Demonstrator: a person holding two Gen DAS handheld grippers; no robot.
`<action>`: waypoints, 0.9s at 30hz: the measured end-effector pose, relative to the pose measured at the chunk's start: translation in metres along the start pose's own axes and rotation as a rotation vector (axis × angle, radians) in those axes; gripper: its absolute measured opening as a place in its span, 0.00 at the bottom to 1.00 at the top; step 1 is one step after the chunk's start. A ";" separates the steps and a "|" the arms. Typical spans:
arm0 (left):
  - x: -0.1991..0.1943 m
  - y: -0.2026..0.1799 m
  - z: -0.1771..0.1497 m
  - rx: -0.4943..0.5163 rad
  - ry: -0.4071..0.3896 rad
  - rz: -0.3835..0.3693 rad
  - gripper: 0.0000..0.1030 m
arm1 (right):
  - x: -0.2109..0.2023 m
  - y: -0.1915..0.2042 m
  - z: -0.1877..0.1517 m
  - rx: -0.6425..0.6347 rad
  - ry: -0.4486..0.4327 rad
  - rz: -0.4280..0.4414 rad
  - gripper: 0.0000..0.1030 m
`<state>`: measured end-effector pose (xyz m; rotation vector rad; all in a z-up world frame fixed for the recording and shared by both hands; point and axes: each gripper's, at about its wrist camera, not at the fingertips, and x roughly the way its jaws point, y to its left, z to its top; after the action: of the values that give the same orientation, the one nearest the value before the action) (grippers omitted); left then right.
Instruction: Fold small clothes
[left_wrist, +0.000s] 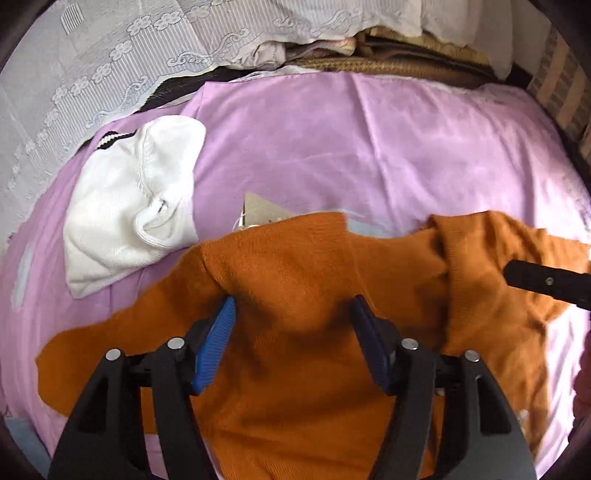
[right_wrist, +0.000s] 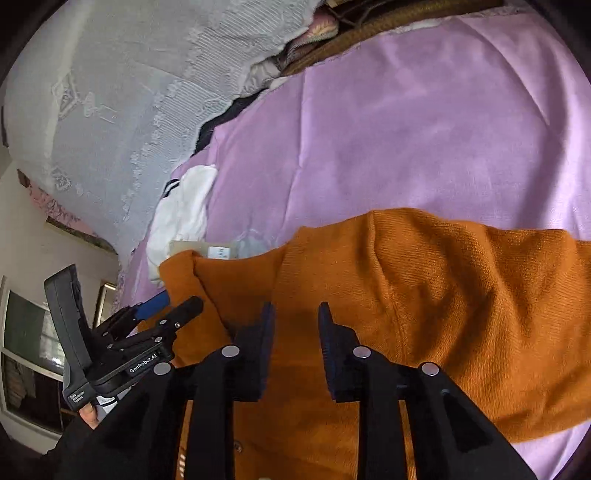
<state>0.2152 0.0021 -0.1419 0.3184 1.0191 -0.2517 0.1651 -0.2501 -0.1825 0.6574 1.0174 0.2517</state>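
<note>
An orange knitted sweater (left_wrist: 295, 288) lies spread on the purple sheet (left_wrist: 369, 147), one sleeve stretching to the left. It also shows in the right wrist view (right_wrist: 443, 295). My left gripper (left_wrist: 293, 306) is open, its blue pads just above the sweater's upper part near the shoulder. My right gripper (right_wrist: 297, 314) is open over the sweater, holding nothing. The right gripper's finger shows at the right edge of the left wrist view (left_wrist: 546, 282). The left gripper shows at the left of the right wrist view (right_wrist: 162, 314).
A folded white garment (left_wrist: 133, 206) with a dark striped cuff lies to the left on the sheet. A cardboard tag (left_wrist: 262, 212) sits by the sweater's collar. White lace fabric (left_wrist: 92, 74) and a brown woven edge (left_wrist: 388, 64) border the back.
</note>
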 end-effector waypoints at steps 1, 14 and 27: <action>0.010 0.005 0.003 -0.016 0.016 0.019 0.67 | 0.007 -0.011 -0.001 0.048 0.014 -0.022 0.27; 0.012 0.044 0.025 -0.142 -0.053 -0.078 0.78 | -0.024 -0.007 0.013 -0.055 -0.137 -0.110 0.17; 0.044 0.034 0.043 -0.092 0.013 0.075 0.78 | -0.006 -0.012 0.025 -0.025 -0.106 -0.150 0.23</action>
<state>0.2830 0.0145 -0.1536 0.2741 1.0263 -0.1347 0.1821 -0.2723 -0.1766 0.5630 0.9554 0.0966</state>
